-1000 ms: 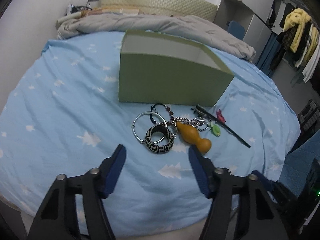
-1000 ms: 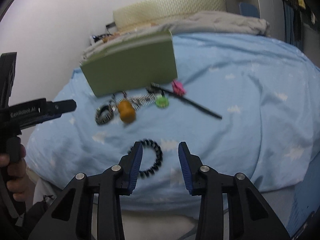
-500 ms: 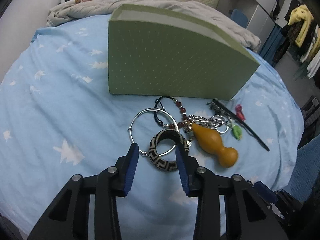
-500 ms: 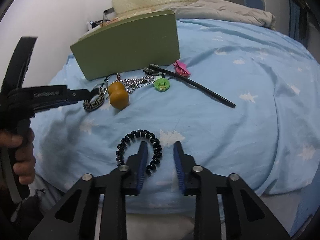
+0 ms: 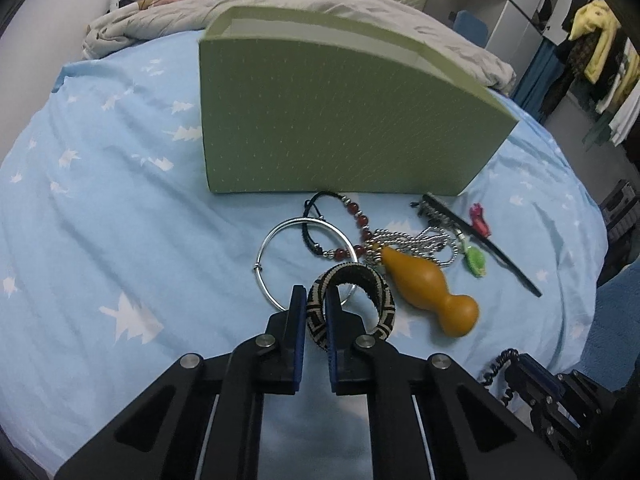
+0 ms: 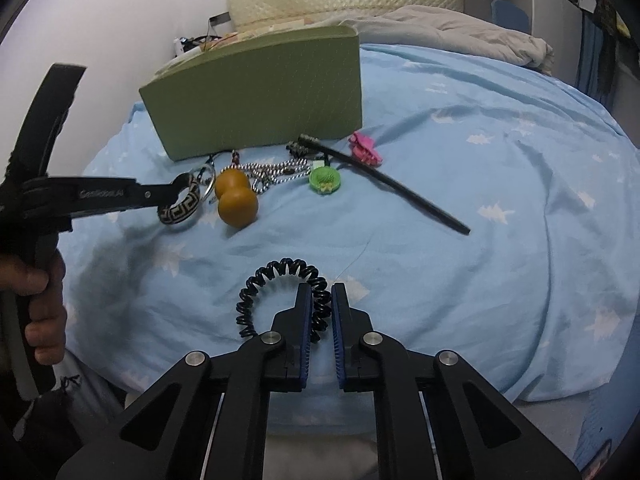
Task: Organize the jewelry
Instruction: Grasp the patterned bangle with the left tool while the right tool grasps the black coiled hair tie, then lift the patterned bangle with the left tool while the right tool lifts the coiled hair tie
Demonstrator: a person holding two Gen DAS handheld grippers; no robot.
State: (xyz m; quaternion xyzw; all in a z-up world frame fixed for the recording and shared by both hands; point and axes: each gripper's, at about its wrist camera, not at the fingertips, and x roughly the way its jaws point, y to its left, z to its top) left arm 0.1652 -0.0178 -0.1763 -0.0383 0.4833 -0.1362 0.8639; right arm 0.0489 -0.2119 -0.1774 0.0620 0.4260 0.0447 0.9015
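My left gripper (image 5: 316, 300) has its closing jaws pressed on the band of a black-and-cream patterned bangle (image 5: 372, 284), which stands tilted on the blue bedsheet. The right wrist view shows that left gripper (image 6: 182, 184) and the bangle (image 6: 180, 210) at the left. My right gripper (image 6: 321, 292) is closing too, its pads pinching a black coiled hair tie (image 6: 276, 268) near the bed's front edge. A green open box (image 5: 340, 120) stands just behind the jewelry pile.
By the box lie a silver bangle (image 5: 272, 240), a red bead bracelet (image 5: 362, 220), a ball chain (image 5: 420, 240), an orange gourd (image 5: 424, 288), a green clip (image 5: 476, 260), a pink clip (image 5: 479, 218) and a black comb (image 5: 500, 256). A hand (image 6: 40, 312) holds the left gripper.
The left gripper came forward and down to the pile and its jaws went from wide apart to pinching the patterned bangle. The right jaws narrowed onto the coiled hair tie.
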